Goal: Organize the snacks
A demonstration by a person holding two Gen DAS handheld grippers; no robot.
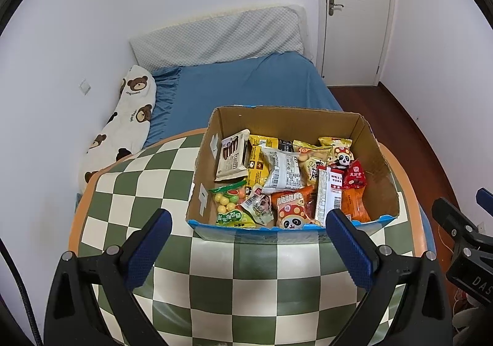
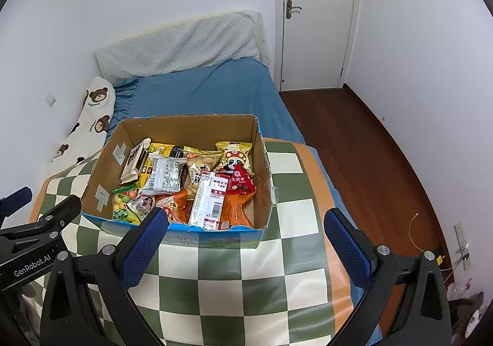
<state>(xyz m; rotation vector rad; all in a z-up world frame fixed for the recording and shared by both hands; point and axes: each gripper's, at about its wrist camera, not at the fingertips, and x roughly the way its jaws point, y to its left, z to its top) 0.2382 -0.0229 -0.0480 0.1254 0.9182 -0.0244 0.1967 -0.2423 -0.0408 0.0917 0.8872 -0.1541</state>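
A cardboard box [image 1: 379,158] [image 2: 101,167] stands on a green-and-white checked table [image 1: 246,284] [image 2: 240,284], filled with several snack packets. Among them are a silver packet [image 1: 282,172] [image 2: 163,175], a candy bag [image 1: 229,195] [image 2: 123,196], a white-and-red packet [image 1: 328,192] [image 2: 209,201] and an orange panda packet [image 1: 291,207]. My left gripper [image 1: 249,219] hangs open just short of the box's near wall, nothing between its fingers. My right gripper [image 2: 246,222] is open too, near the box's front right corner. Each gripper shows at the edge of the other's view.
Behind the table lies a bed with a blue sheet [image 1: 246,84] [image 2: 200,93], a bear-print pillow [image 1: 126,124] [image 2: 89,118] and a grey headboard cushion [image 1: 215,38]. A white door [image 1: 354,13] [image 2: 317,16] and dark wood floor [image 2: 354,145] are at the right. Cables lie by the right wall [image 2: 431,241].
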